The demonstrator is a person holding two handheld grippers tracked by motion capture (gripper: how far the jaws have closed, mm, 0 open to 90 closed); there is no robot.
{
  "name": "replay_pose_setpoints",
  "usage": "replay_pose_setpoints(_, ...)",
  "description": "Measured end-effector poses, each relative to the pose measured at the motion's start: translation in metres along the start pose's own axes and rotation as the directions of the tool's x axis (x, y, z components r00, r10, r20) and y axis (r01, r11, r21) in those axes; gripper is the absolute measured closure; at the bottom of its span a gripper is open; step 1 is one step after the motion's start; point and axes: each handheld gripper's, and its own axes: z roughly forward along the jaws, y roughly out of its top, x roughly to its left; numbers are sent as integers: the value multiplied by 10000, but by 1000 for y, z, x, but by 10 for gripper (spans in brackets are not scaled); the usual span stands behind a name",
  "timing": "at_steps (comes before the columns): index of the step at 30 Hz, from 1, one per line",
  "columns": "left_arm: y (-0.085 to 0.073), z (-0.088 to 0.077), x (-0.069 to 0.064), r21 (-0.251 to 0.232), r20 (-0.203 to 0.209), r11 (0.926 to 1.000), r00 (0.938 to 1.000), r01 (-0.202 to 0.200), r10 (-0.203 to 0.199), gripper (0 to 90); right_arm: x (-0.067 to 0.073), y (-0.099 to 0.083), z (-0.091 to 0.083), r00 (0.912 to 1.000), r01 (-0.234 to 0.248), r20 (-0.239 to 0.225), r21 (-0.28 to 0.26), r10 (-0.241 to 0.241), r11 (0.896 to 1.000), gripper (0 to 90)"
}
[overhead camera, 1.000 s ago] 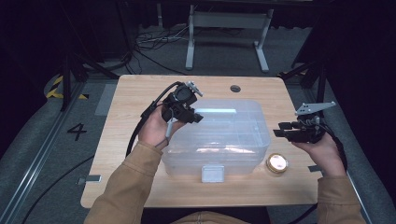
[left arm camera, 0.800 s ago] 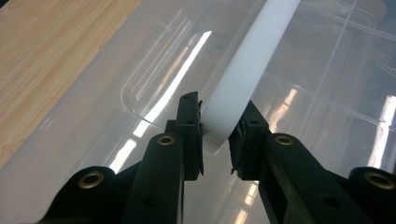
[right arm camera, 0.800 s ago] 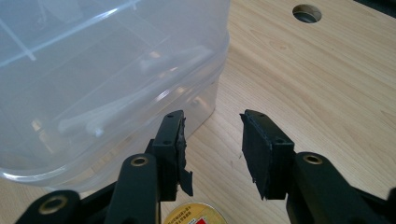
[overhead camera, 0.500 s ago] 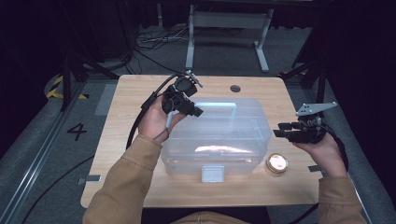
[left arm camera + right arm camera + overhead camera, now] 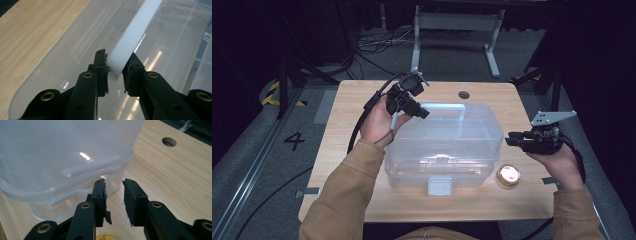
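Note:
A clear plastic storage box (image 5: 447,145) with a lid sits mid-table, and a white carry handle (image 5: 447,106) runs across the lid. My left gripper (image 5: 419,112) is at the handle's left end. In the left gripper view, the jaws (image 5: 116,58) are shut on the white handle (image 5: 135,32), with both pads against it. My right gripper (image 5: 510,140) hovers just off the box's right side. Its jaws (image 5: 113,183) have just been closing, but a gap remains with nothing in it. They point at the box's corner (image 5: 62,150).
A small round gold tin (image 5: 508,175) lies on the wooden table (image 5: 342,130) by the box's front right corner. The box's front latch (image 5: 439,186) faces the person. A cable hole (image 5: 464,94) sits near the table's far edge.
My left gripper has shifted a little up and toward the far side along the lid. The right hand has stayed where it was.

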Motion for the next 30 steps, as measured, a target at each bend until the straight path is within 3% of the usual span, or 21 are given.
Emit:
replay_pose_setpoints(2,1,0,2,-44,27,10000,10000,86,-86,749,4,1,-1,9990,443,-73,-137,-444,9989,747)
replay_pose_setpoints(5,3,-1,5,-40,76,9998,9998,207,-206,748,7,2,-2,9979,600,-238,-246,-606,9979,762)
replay_pose_setpoints(10,7,-2,7,64,39,9996,9996,274,-275,744,8,1,-2,9980,565,-269,-175,-569,9983,791)
replay_pose_setpoints(15,12,-4,11,98,89,9994,9994,344,-345,738,16,1,-9,9958,670,-594,-440,-695,9968,835)
replay_pose_setpoints(24,17,-5,18,12,151,9989,9987,478,-478,732,28,0,-4,9876,882,-1298,-71,-884,9961,863)
replay_pose_setpoints(30,19,-5,20,17,125,9986,9986,523,-523,728,32,-3,0,9820,863,-1667,-239,-891,9960,882)
